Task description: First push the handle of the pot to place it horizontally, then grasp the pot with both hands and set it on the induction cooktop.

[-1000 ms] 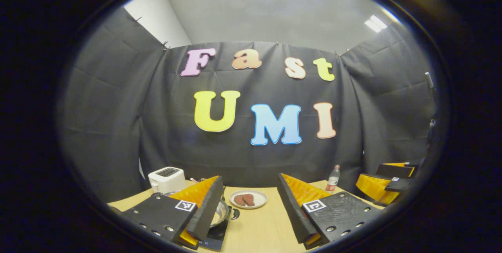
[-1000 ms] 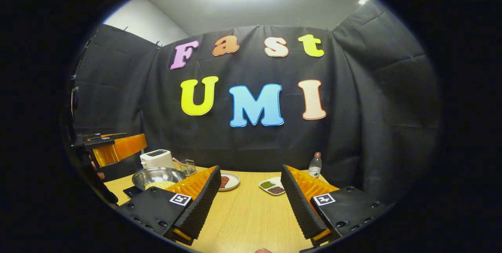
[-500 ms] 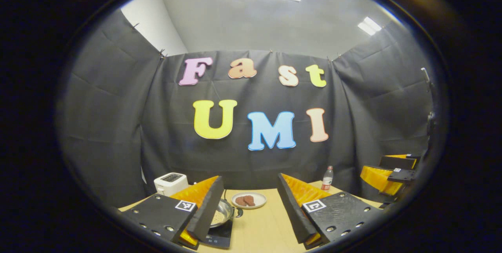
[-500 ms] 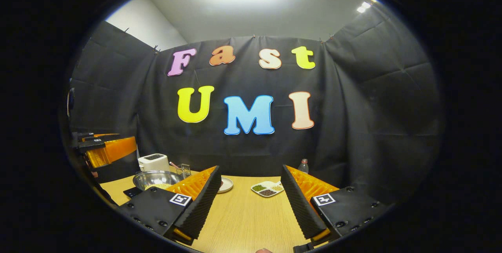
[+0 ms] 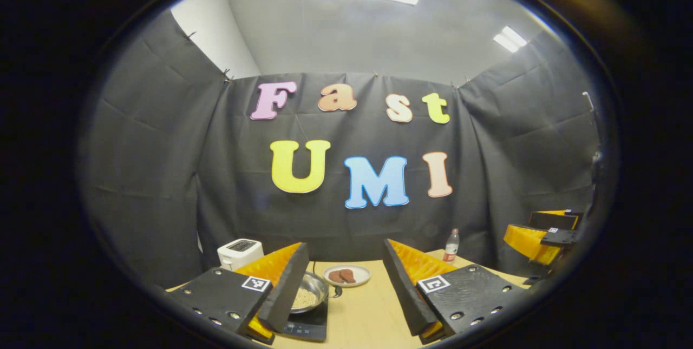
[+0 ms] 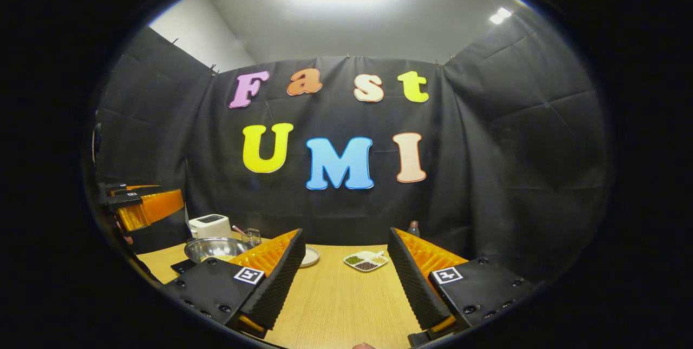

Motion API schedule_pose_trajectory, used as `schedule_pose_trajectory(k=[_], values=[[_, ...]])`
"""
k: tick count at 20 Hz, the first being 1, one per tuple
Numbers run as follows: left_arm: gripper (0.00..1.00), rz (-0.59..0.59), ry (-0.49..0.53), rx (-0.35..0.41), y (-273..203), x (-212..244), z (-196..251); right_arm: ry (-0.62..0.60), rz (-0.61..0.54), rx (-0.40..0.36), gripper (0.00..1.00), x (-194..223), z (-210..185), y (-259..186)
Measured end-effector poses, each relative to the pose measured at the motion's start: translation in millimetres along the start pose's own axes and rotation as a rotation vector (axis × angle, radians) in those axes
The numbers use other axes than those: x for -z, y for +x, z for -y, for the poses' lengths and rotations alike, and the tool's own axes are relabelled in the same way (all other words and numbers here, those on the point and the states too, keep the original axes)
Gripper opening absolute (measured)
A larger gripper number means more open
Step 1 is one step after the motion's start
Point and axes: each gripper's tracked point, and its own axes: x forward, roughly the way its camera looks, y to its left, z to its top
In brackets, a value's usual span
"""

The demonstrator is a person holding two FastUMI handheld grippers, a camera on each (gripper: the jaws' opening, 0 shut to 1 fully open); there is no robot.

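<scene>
Wooden table [image 6: 335, 300] across the lower centre of the right gripper view, reaching back to the booth's black wall. Left gripper [image 5: 344, 297] at the bottom of the left gripper view, fingers spread wide, nothing between them; seen again at the left edge of the right gripper view [image 6: 143, 205], raised above the table. Right gripper [image 6: 346, 289] at the bottom of the right gripper view, likewise spread wide and holding nothing; also at the right edge of the left gripper view [image 5: 538, 232]. Induction cooktop [image 5: 306, 324] lower left of centre in the left gripper view, partly behind the left finger. Pot [image 5: 308, 295] — a shiny metal bowl shape with pale grains inside — sitting on that cooktop; in the right gripper view [image 6: 214, 248] at lower left. White toaster [image 5: 240, 251] behind it, further left. Plate [image 5: 346, 276] with brown pieces near bottom centre. Divided dish [image 6: 366, 261] of dark and green bits — small, lower centre. Bottle [image 5: 450, 244] at the table's far right edge.
</scene>
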Motion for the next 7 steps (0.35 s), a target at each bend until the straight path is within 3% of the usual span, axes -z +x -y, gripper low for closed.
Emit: schedule_pose_trajectory(k=[7], values=[[0.83,-0.001,0.002,-0.013,-8.1,1.0,-9.5,-0.003,-0.011,0.006,0.96,3.4,-4.9,-5.4]])
